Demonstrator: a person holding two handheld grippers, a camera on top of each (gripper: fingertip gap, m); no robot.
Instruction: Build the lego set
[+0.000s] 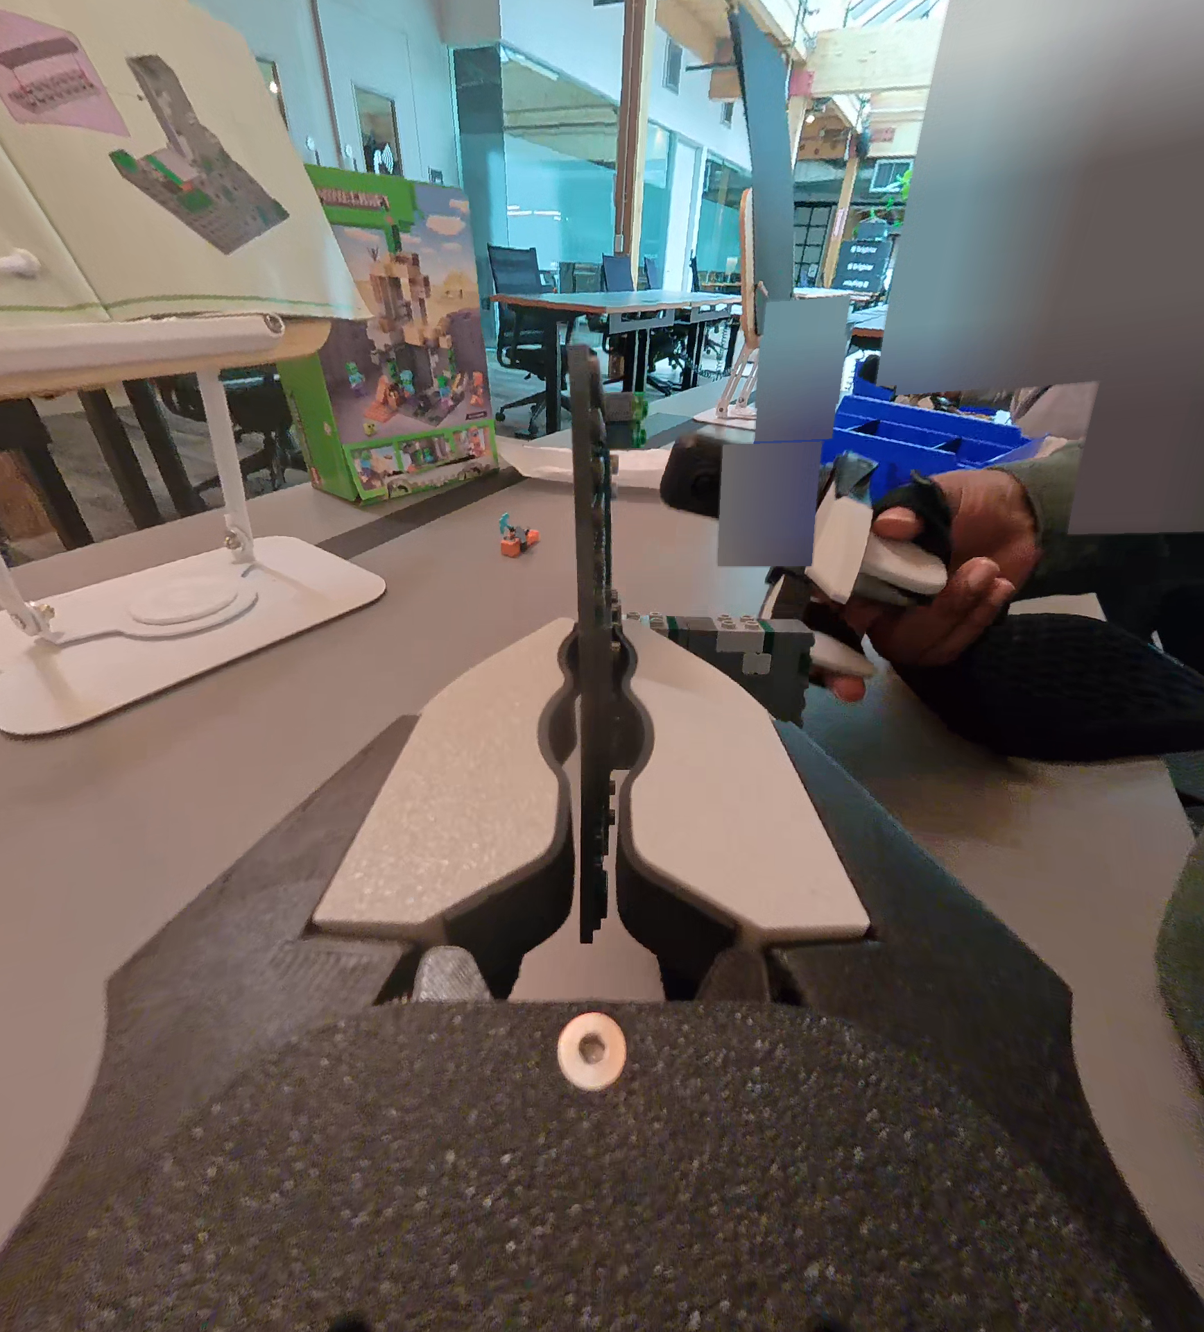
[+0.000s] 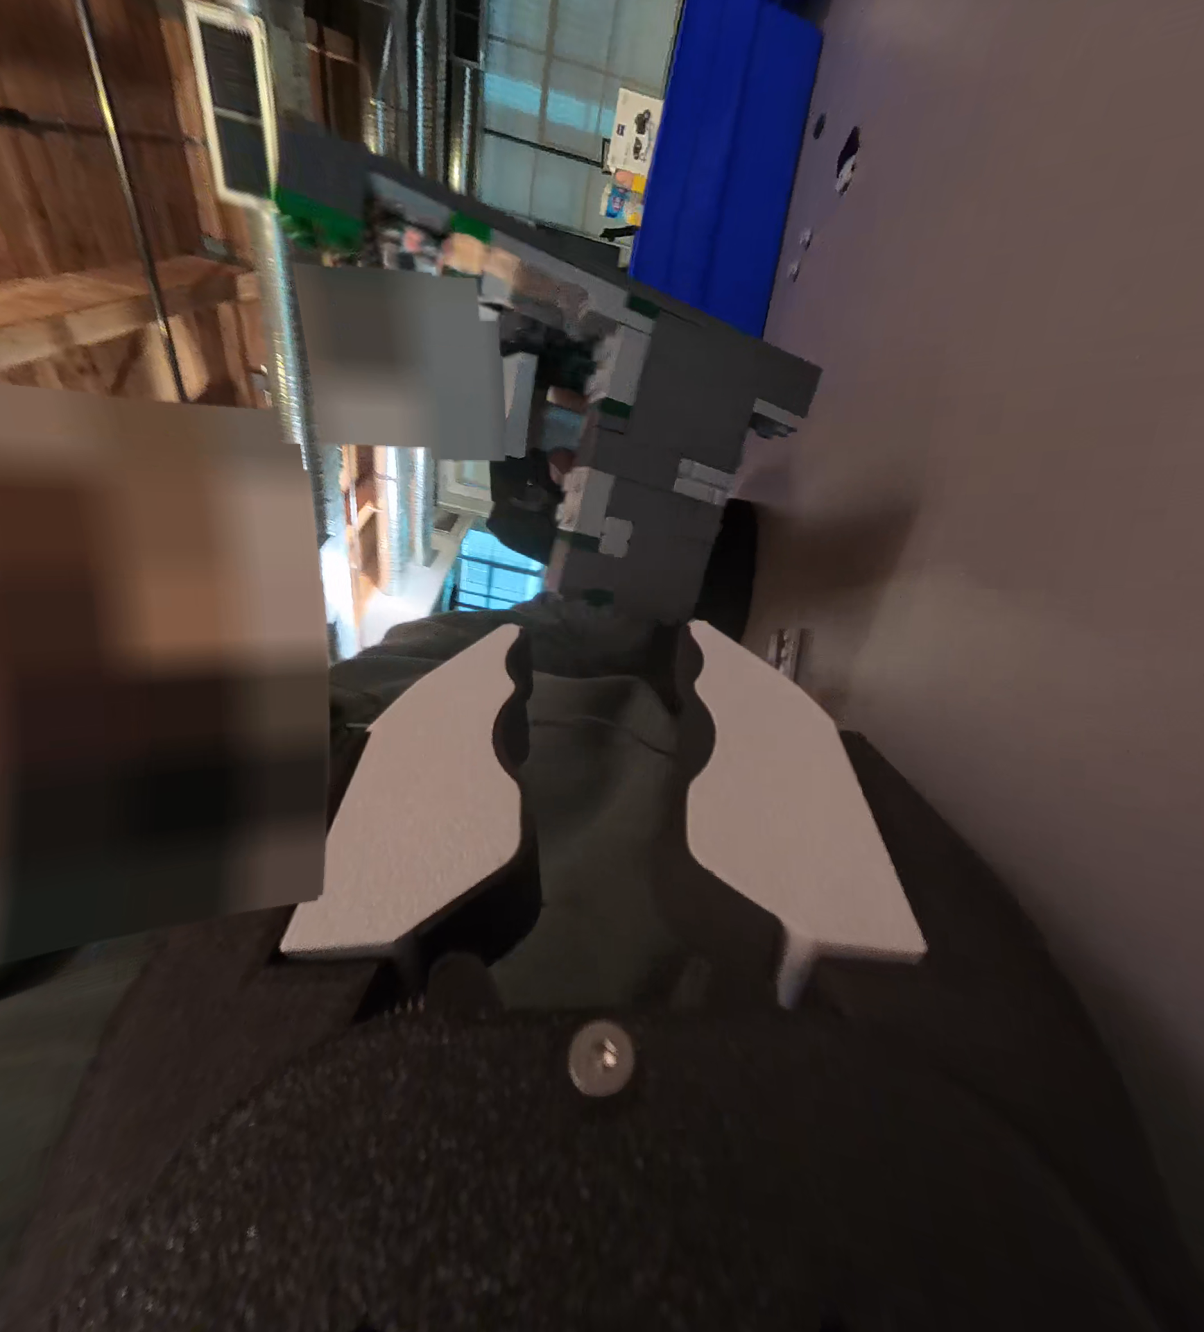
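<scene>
My left gripper [image 1: 595, 641] is shut on a dark grey Lego baseplate [image 1: 588, 504], which stands on edge above the grey table [image 1: 260, 757]. A grey brick tower [image 1: 743, 649] with green bits sticks out sideways from the plate toward the right. My right gripper [image 1: 826, 620], held in a person's hand [image 1: 966, 548], has its white fingers around the tower's far end. In the blurred, rotated right wrist view, the right gripper [image 2: 603, 641] closes on the end of the tower [image 2: 664, 504], with the baseplate [image 2: 779, 367] beyond it.
An open instruction booklet [image 1: 116, 180] rests on a white stand [image 1: 152, 634] at the left. A green Lego box [image 1: 397, 346] stands behind it. A small orange figure [image 1: 518, 537] lies mid-table. A blue parts bin [image 1: 930, 432] sits at the back right. A dark sleeve [image 1: 1060, 685] rests at the right.
</scene>
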